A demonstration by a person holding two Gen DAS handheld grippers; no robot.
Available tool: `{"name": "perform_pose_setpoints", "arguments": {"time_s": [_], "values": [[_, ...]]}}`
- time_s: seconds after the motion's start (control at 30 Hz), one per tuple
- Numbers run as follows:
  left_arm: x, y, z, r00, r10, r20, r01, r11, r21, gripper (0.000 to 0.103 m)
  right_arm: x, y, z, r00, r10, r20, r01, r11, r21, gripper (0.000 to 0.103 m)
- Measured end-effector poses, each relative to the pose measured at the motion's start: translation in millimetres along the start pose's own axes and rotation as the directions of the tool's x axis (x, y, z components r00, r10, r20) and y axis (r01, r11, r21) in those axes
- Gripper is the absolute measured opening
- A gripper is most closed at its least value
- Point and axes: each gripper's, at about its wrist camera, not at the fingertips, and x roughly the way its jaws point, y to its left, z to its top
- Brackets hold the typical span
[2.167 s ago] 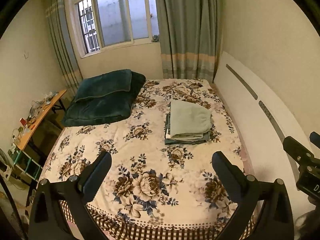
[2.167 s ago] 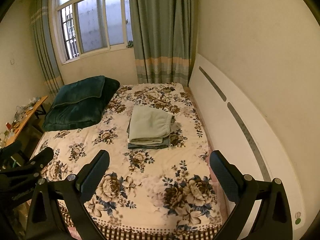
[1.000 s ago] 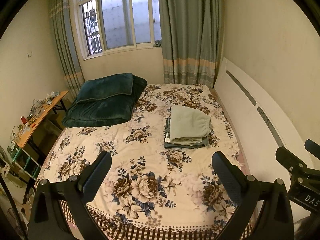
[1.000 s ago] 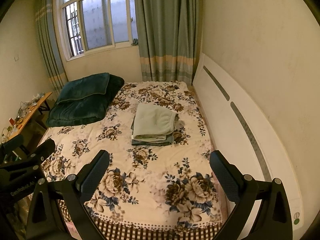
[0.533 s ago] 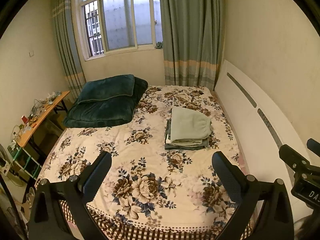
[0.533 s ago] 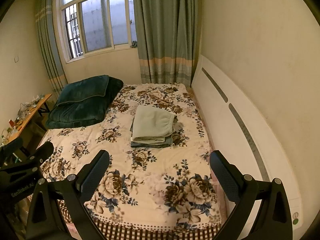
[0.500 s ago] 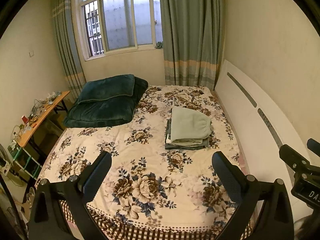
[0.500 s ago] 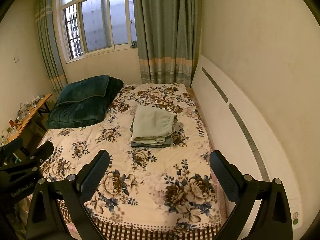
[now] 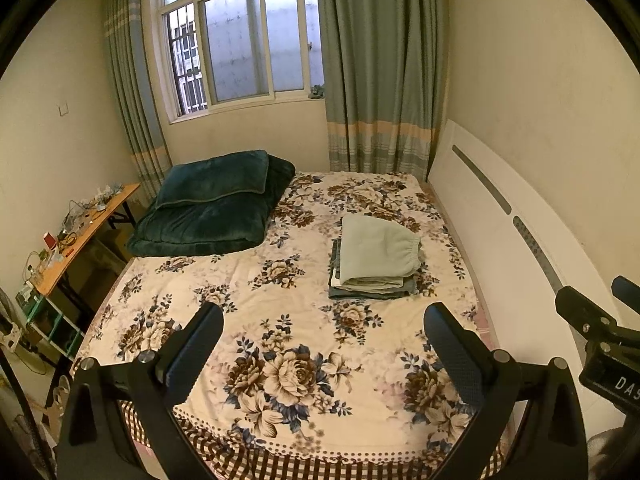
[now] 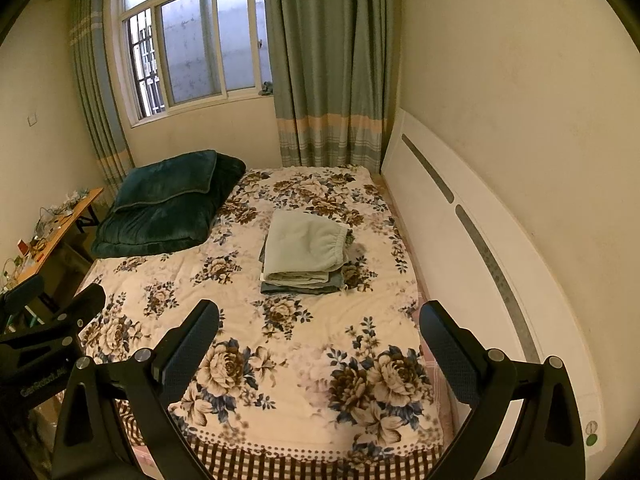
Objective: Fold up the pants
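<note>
Pants [image 9: 376,256] folded, stacked on bed [image 9: 256,304] | both grippers' fingers apart (labels illegible)

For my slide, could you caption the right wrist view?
Open right tool above floral bed, facing folded pants stack.

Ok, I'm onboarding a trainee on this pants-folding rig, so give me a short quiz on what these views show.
1. True or false: the left gripper is shut on cloth.
2. Multiple choice: the pile of folded clothes lies A) on the desk, B) on the flowered bed cover, C) on the dark green quilt.
3. Fill in: the top garment of the pile is pale ____.

Key:
1. False. Its jaws stand wide apart over the flowered bed cover, holding nothing; the right gripper is the same.
2. B; the dark green quilt lies apart, toward the window.
3. Green.
</note>
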Motion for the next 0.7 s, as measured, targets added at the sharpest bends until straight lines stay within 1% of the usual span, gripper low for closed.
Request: {"name": "perform_pose_setpoints", "arguments": {"time_s": [0.53, 0.7], "values": [[-7.2, -1.8, -0.1, 1.000, 0.011, 0.022, -0.011, 1.000, 0.000, 0.103, -10.0, -3.7, -10.7, 1.000, -0.001, 0.002, 0.001, 1.000, 0.014, 0.102], [-9.5, -3.2, 5.1, 0.999, 0.018, 0.034, -0.018, 1.000, 0.000, 0.103, -9.2, -4.2, -9.9, 1.000, 0.000, 0.003, 0.000, 1.000, 0.014, 0.102]]}}
